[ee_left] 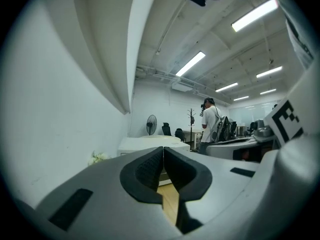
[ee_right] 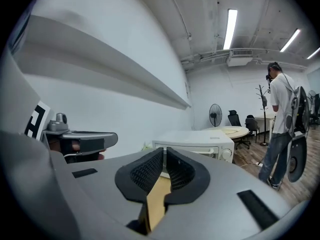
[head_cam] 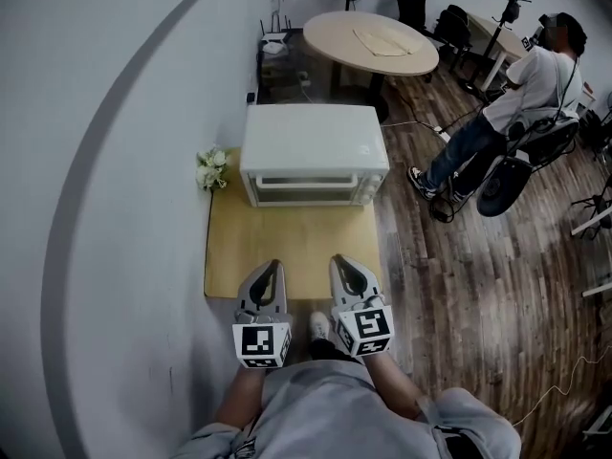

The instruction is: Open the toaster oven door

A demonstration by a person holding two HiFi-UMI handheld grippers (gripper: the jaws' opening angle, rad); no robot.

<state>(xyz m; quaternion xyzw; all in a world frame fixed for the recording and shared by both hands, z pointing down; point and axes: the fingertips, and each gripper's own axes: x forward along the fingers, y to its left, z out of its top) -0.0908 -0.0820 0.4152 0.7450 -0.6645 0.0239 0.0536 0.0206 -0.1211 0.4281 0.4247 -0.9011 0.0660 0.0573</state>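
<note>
A white toaster oven [head_cam: 314, 154] stands at the far end of a small wooden table [head_cam: 287, 247], with its door closed and its handle [head_cam: 304, 182] across the front. My left gripper [head_cam: 274, 266] and right gripper [head_cam: 338, 261] hover side by side over the table's near edge, both pointing at the oven and well short of it. Both are shut with nothing between the jaws. From the left gripper [ee_left: 163, 149] the oven [ee_left: 150, 145] shows just above the tips. The right gripper [ee_right: 165, 149] faces the oven's front [ee_right: 197, 146] and its knobs.
A white wall runs along the left. White flowers [head_cam: 210, 168] lie at the table's far left corner. A round table [head_cam: 370, 41] stands behind the oven. A person [head_cam: 512, 113] stands on the wood floor at the right, with chairs around.
</note>
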